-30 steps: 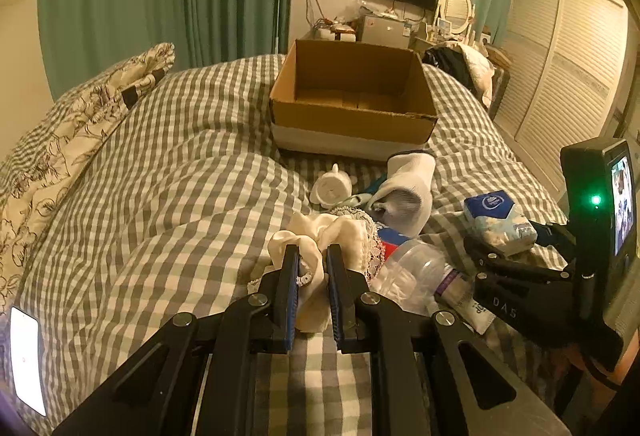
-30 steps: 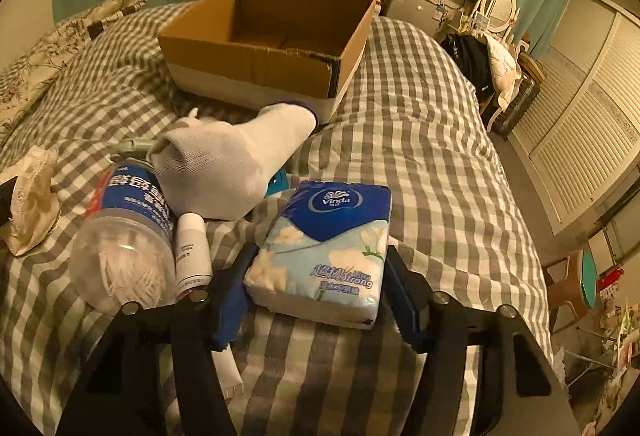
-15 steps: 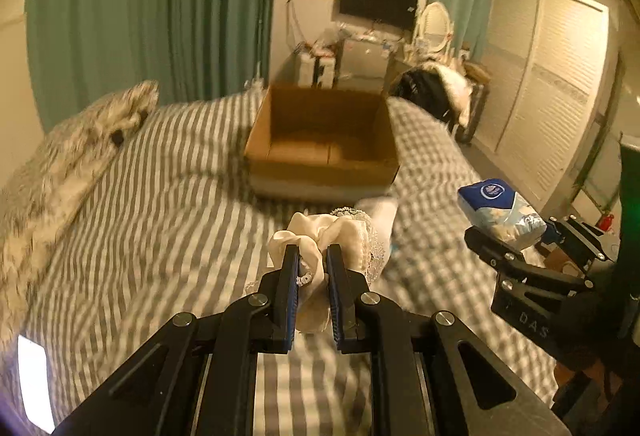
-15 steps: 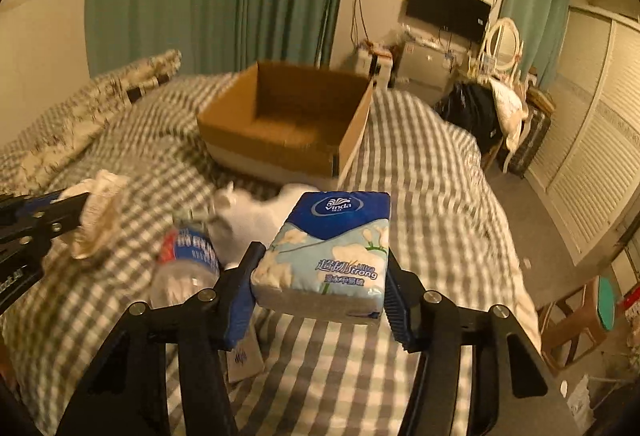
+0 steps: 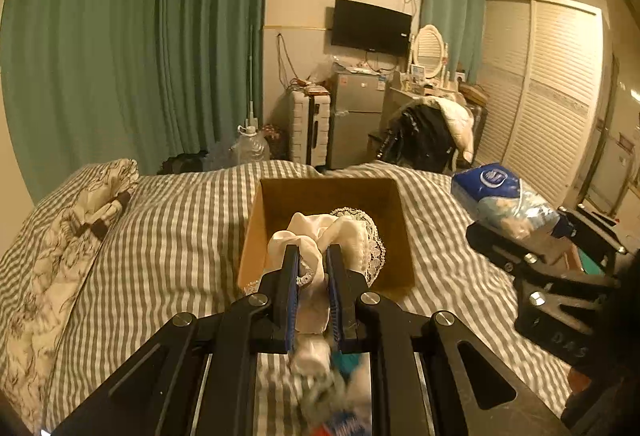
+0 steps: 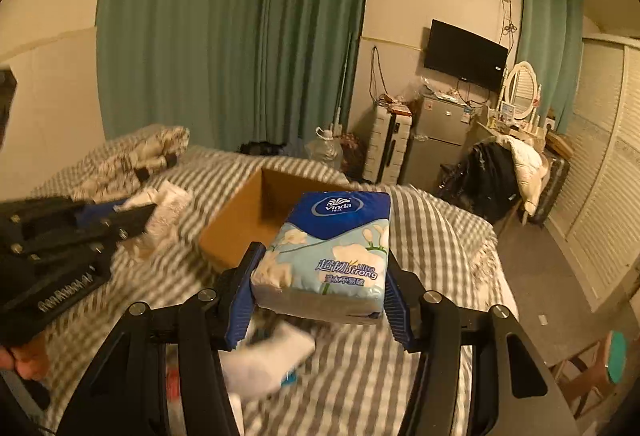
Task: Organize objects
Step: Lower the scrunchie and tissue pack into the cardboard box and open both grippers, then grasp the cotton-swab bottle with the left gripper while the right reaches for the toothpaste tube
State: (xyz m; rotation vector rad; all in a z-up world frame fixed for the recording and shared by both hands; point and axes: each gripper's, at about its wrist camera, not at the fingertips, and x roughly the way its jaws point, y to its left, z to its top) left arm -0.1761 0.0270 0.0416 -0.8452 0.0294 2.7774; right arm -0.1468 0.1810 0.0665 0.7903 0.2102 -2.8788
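My left gripper [image 5: 313, 268] is shut on a cream lace scrunchie [image 5: 332, 236] and holds it in the air in front of the open cardboard box [image 5: 256, 232] on the bed. My right gripper [image 6: 320, 272] is shut on a blue Vinda tissue pack [image 6: 332, 248], lifted above the bed near the box [image 6: 236, 228]. The tissue pack [image 5: 508, 200] and right gripper also show at the right of the left wrist view. The left gripper [image 6: 120, 216] with the scrunchie shows at the left of the right wrist view.
A white sock [image 6: 268, 360] and other small items lie blurred on the checked bedspread [image 5: 160, 244] below the grippers. A patterned pillow [image 5: 68, 236] lies at the left. A fridge, a chair with clothes and a wardrobe stand beyond the bed.
Both grippers have risen off the bed with their objects and moved toward the box. The bottle, sock and tube have dropped below the views.
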